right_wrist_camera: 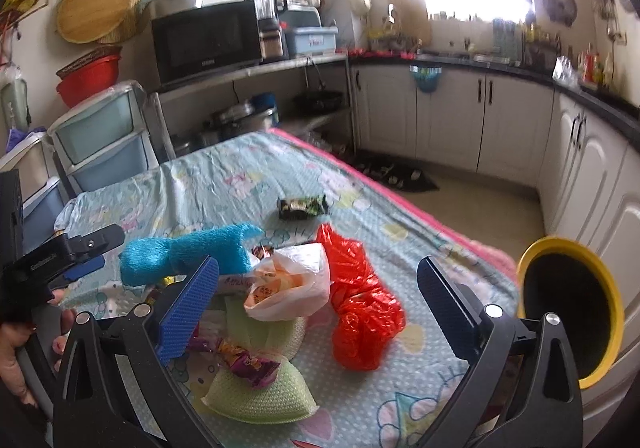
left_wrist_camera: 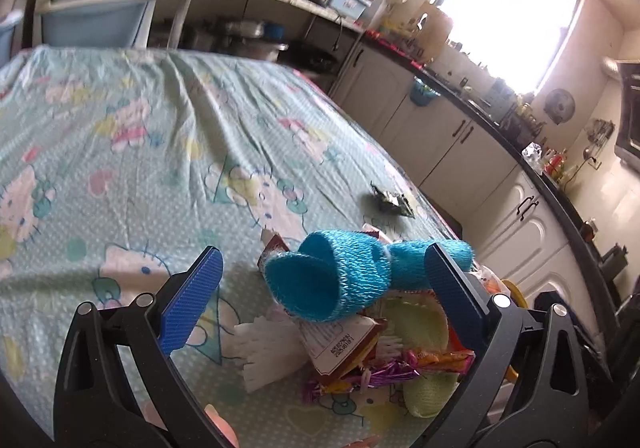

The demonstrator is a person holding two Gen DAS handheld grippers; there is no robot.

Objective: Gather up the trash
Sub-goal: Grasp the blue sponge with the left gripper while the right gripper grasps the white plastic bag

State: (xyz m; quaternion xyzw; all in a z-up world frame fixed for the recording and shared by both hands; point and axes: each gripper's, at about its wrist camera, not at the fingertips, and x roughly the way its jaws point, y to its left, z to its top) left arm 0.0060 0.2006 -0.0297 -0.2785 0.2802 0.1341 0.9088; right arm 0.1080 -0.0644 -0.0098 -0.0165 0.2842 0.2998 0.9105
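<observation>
while both grippers gape, red bag (right_wrist_camera: 362,312) lies between right gripper (right_wrist_camera: 320,312) fingers.

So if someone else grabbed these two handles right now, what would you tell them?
Left gripper: jaws open, holding nothing, poised around the blue mesh sleeve.
Right gripper: jaws open, holding nothing, over the white bag and red bag.
Wrappers and green mesh pads are piled on the tablecloth; one dark wrapper lies apart.
Yellow-rimmed bin waits at the right.
Nothing looks collected yet.
</observation>
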